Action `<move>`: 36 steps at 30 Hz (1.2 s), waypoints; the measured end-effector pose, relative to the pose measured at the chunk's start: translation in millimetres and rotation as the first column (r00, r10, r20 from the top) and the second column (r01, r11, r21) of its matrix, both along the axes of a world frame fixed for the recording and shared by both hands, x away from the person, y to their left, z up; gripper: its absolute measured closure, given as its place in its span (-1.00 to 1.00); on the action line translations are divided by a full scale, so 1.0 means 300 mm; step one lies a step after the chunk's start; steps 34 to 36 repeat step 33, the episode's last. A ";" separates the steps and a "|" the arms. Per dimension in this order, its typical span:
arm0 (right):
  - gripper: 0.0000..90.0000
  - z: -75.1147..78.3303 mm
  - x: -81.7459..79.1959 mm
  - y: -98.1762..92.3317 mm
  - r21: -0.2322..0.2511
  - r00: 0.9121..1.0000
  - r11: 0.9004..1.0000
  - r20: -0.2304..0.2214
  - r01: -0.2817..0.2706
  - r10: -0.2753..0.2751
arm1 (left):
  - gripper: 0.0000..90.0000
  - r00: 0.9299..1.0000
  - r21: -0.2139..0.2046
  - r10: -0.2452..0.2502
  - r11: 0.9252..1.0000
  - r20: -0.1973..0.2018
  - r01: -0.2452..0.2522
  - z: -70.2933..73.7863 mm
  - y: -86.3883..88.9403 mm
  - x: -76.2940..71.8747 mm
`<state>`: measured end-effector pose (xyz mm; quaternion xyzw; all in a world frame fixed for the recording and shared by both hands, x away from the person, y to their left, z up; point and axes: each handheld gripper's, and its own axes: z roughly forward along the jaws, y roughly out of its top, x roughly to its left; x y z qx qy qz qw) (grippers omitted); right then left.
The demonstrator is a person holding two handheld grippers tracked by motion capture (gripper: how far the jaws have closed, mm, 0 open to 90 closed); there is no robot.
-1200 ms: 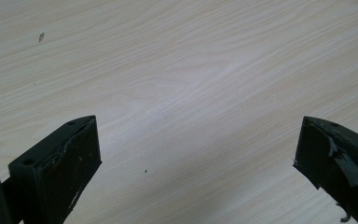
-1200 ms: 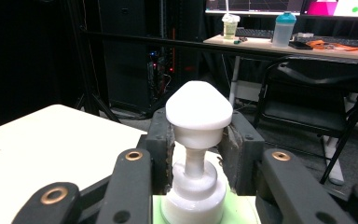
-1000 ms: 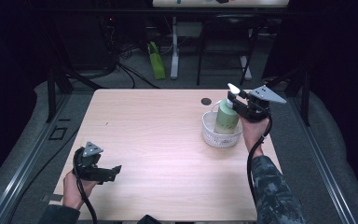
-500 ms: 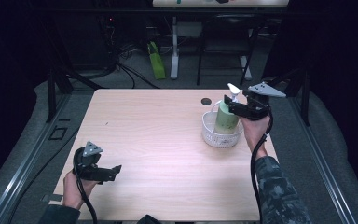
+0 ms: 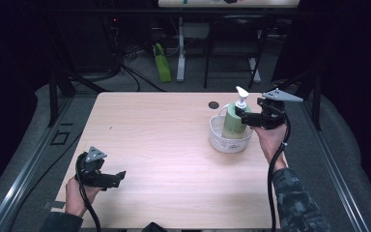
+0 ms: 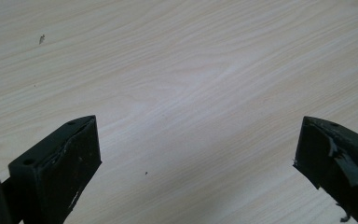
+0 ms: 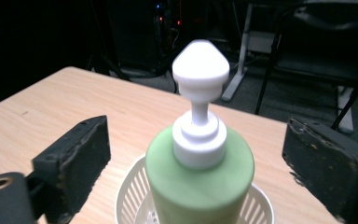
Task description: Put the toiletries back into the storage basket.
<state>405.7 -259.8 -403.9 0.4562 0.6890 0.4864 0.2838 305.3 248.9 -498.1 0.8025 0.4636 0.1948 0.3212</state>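
Observation:
A green pump bottle (image 5: 231, 124) with a white pump head stands upright in a small white slatted basket (image 5: 229, 143) on the right side of the wooden table (image 5: 164, 125). My right gripper (image 5: 242, 116) is level with the bottle's upper part, coming from the right. In the right gripper view its jaws flank the bottle (image 7: 200, 186) with a gap on each side; they have just been opening, and the pads do not touch it. The basket (image 7: 129, 198) sits below. My left gripper (image 5: 119, 176) hovers open over bare table near the front left (image 6: 198, 144).
A small dark round hole (image 5: 213, 104) marks the table behind the basket. Beyond the far edge, desk and chair legs and a green object (image 5: 162, 68) stand on the dark floor. Cables trail from both grippers toward the person.
The right gripper's jaws have spread apart and let go of the bottle, which stays upright in the basket. The left hand has kept still.

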 end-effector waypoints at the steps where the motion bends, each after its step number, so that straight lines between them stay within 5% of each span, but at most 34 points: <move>1: -0.87 -0.001 -0.005 -0.004 -0.004 1.000 1.000 -0.008 -0.002 0.002 | -1.00 1.000 -0.002 0.002 1.000 -0.001 -0.002 -0.001 -0.001 0.000; 15: -0.91 -0.013 -0.100 -0.070 0.013 0.995 1.000 -0.098 -0.009 0.010 | -1.00 1.000 -0.002 -0.002 1.000 -0.005 0.002 0.000 -0.003 -0.002; 25: -0.94 -0.054 -0.171 -0.100 -0.023 0.986 1.000 -0.167 -0.009 0.006 | -1.00 1.000 0.003 -0.005 1.000 0.002 0.005 0.001 -0.003 -0.002; 36: -0.95 -0.082 -0.201 -0.120 -0.028 0.982 1.000 -0.188 -0.005 -0.001 | -1.00 1.000 0.018 -0.007 1.000 0.012 0.006 -0.001 -0.006 -0.003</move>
